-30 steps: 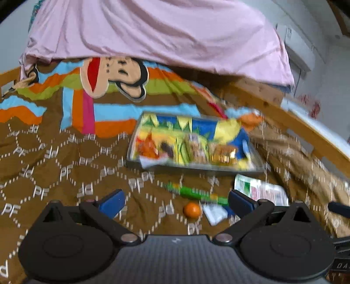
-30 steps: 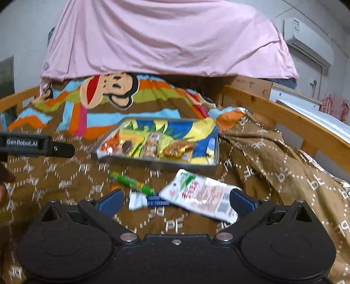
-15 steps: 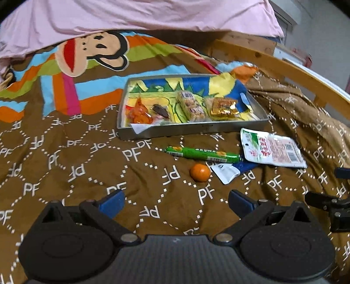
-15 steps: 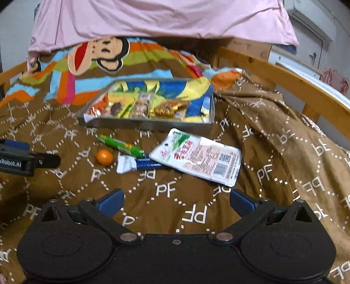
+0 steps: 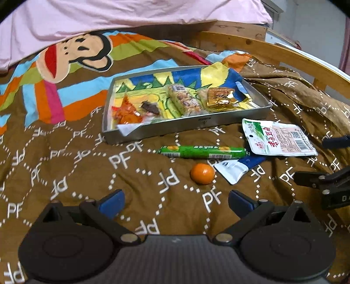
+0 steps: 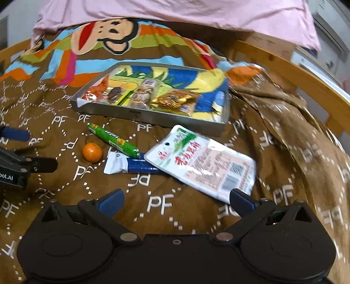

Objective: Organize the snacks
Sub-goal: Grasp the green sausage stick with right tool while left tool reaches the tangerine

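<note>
Bed: a brown quilt (image 5: pixel 65 174) printed with white "PF" letters and a cartoon monkey covers it; a pink sheet (image 5: pixel 131 13) hangs over the far end and a wooden rail (image 5: pixel 284 54) runs along the right side.
Tray: a shallow metal tray (image 5: pixel 186 125) lies flat on the quilt, lined with a colourful printed sheet; inside, in a row, lie an orange wrapped snack (image 5: pixel 126 111), a small dark piece, a clear-wrapped bar (image 5: pixel 183 98) and a gold packet (image 5: pixel 221 97).
White pouch: a flat white snack pouch (image 6: pixel 203 166) with red characters and a barcode lies on the quilt just in front of the tray's right end, overlapping the blue stick.
Left tool (image 5: pixel 175 201): jaws spread wide, holding nothing, low over the quilt, pointed at the orange and the sausage.
Right tool (image 6: pixel 175 201): jaws spread wide, holding nothing; its right blue pad sits at the near corner of the white pouch, contact unclear.
Green sausage: a green-wrapped sausage (image 5: pixel 203 151) lies on the quilt between tray and orange, one end touching the pouch area.
Blue stick: a blue-and-white sachet (image 6: pixel 129 165) lies partly under the pouch.
Orange: a small orange (image 5: pixel 202 173) rests on the quilt just beside the sachet's white end.
</note>
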